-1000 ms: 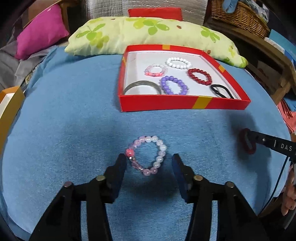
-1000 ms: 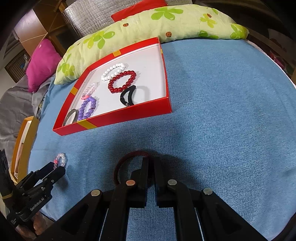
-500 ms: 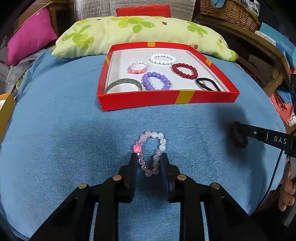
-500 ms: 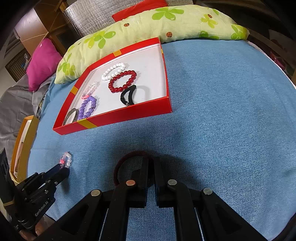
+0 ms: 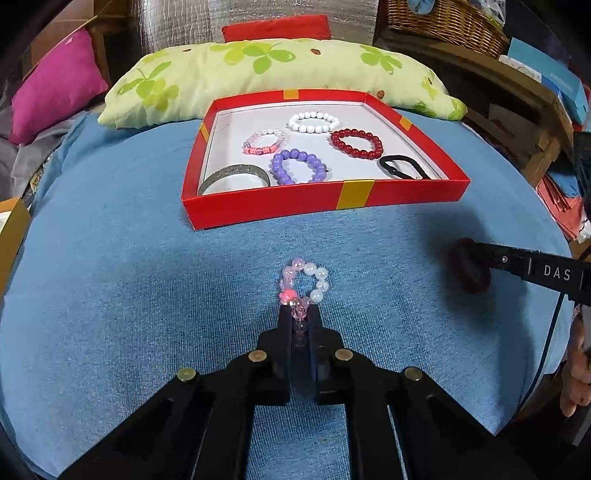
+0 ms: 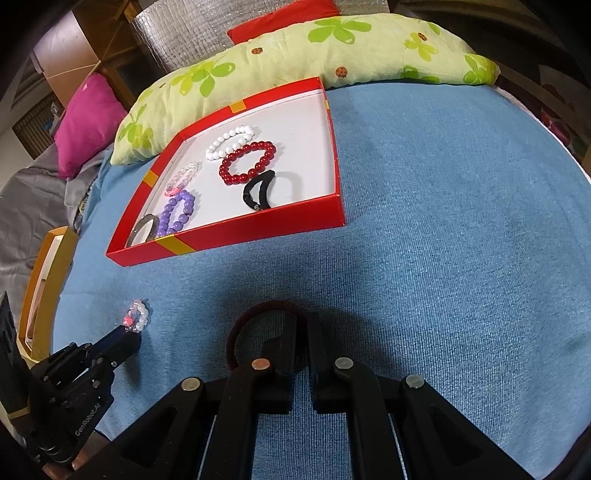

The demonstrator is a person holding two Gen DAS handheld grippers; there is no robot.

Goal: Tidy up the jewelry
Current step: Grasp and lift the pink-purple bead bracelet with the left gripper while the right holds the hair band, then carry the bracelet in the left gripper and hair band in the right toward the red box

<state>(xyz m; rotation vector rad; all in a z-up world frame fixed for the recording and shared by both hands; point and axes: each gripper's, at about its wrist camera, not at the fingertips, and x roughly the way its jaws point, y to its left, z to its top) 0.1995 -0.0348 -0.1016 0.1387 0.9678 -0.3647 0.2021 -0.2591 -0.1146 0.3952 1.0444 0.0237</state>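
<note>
My left gripper [image 5: 299,312] is shut on the near side of a pink and white bead bracelet [image 5: 308,277], which is squeezed into a narrow loop over the blue cloth; it also shows in the right wrist view [image 6: 137,316]. My right gripper [image 6: 302,318] is shut on a dark red hair tie [image 6: 246,325] that rests on the cloth; it also shows in the left wrist view [image 5: 469,271]. The red box [image 5: 258,212] beyond holds a white bracelet [image 5: 314,122], a red bracelet [image 5: 356,143], a purple bracelet [image 5: 298,166], a pink bracelet [image 5: 264,142], a metal bangle [image 5: 233,173] and a black hair tie [image 5: 404,167].
A green flowered pillow [image 5: 258,70] lies behind the box. A magenta cushion [image 5: 55,85] is at the far left. An orange-rimmed box [image 6: 44,280] sits at the left edge of the blue cloth [image 6: 443,221]. Wooden furniture and a wicker basket [image 5: 443,22] stand at the right.
My left gripper has closed on the pink and white bracelet, squeezing it narrow, and the view has drawn back from the box. My right gripper has stayed shut on the dark red hair tie.
</note>
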